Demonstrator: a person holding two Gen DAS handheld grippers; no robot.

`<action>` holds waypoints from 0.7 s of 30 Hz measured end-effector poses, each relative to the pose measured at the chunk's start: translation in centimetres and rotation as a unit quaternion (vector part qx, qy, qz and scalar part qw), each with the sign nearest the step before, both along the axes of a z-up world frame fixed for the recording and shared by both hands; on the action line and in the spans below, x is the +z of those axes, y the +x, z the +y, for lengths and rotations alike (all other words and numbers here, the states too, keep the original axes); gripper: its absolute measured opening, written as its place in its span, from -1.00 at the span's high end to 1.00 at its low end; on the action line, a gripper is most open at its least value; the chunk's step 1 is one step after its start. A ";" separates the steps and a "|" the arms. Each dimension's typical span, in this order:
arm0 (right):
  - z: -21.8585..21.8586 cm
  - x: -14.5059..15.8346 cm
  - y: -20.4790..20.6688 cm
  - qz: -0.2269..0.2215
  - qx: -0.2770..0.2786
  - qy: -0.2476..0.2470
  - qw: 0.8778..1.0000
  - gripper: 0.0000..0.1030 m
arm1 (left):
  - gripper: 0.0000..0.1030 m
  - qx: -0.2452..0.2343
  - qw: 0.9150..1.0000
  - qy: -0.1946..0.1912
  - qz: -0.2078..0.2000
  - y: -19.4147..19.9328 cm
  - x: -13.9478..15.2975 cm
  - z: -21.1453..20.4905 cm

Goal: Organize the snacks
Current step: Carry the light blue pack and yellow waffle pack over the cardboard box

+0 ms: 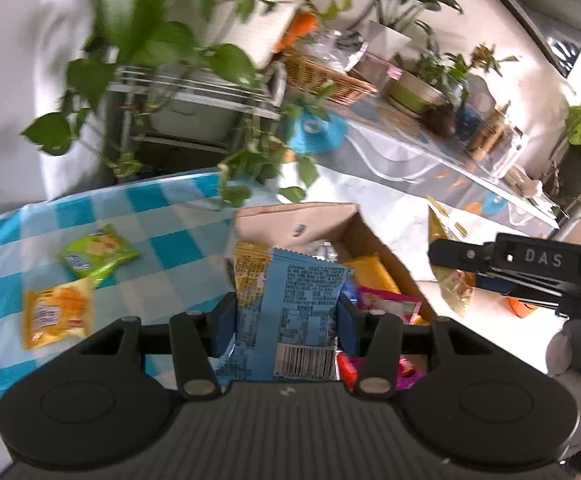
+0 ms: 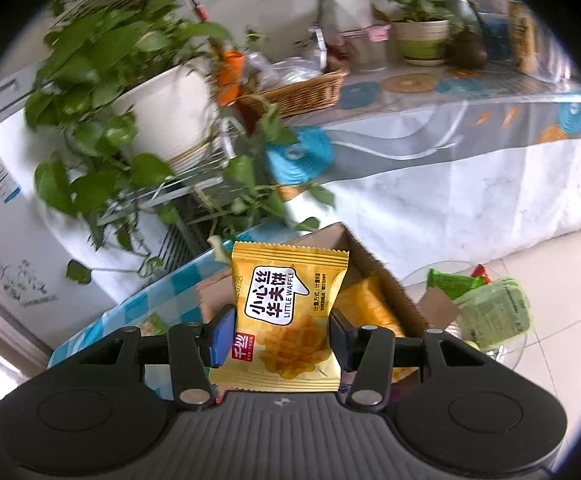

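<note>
We see left gripper (image 1: 286, 320) clenched on blue snack packet (image 1: 294, 312), barcode side up, yellow packet tucked behind it. Right gripper (image 2: 278, 332) grasps yellow waffle packet (image 2: 286, 320) upright. Cardboard box (image 1: 374, 240) at 12 o'clock beyond both grippers, flap raised; inside we make out orange-yellow pack (image 1: 366, 272), pink packets (image 1: 390, 304). Green packet (image 1: 96, 254) and yellow packet on cloth (image 1: 56, 312) lie at 9 o'clock on checked tablecloth (image 1: 162, 220), outside box. Wicker basket (image 2: 302, 92) at 12 o'clock, contents blurred.
</note>
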State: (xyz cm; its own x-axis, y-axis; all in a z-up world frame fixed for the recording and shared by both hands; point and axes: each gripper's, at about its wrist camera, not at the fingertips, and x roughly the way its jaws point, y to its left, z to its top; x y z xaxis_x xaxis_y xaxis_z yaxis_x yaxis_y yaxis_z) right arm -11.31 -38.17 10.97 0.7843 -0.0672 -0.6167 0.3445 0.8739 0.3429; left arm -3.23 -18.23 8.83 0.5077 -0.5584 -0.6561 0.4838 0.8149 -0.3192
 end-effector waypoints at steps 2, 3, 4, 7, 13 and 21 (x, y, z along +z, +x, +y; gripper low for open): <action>-0.5 0.0 -0.3 -0.003 -0.009 0.006 1.000 -0.08 | 0.03 -0.008 1.000 0.002 0.000 -0.2 0.0 -1.3; -0.8 0.1 -0.4 -0.003 -0.012 0.009 1.000 -0.08 | 0.03 -0.012 1.000 0.003 0.001 -0.3 -0.1 -1.9; -1.0 0.0 -0.5 -0.003 -0.015 0.011 1.000 -0.08 | 0.03 -0.015 1.000 0.004 0.001 -0.4 -0.1 -2.5; -1.6 0.1 -0.8 -0.004 -0.021 0.017 1.000 -0.08 | 0.03 -0.025 1.000 0.007 -0.001 -0.6 -0.1 -4.2; -2.3 0.0 -1.0 0.000 -0.031 0.023 0.999 -0.08 | 0.03 -0.041 0.999 0.010 0.000 -0.9 -0.4 -6.7; -2.9 -0.3 -1.0 0.008 -0.045 0.031 0.998 -0.09 | 0.03 -0.055 0.998 0.024 0.001 -1.4 -1.1 -8.7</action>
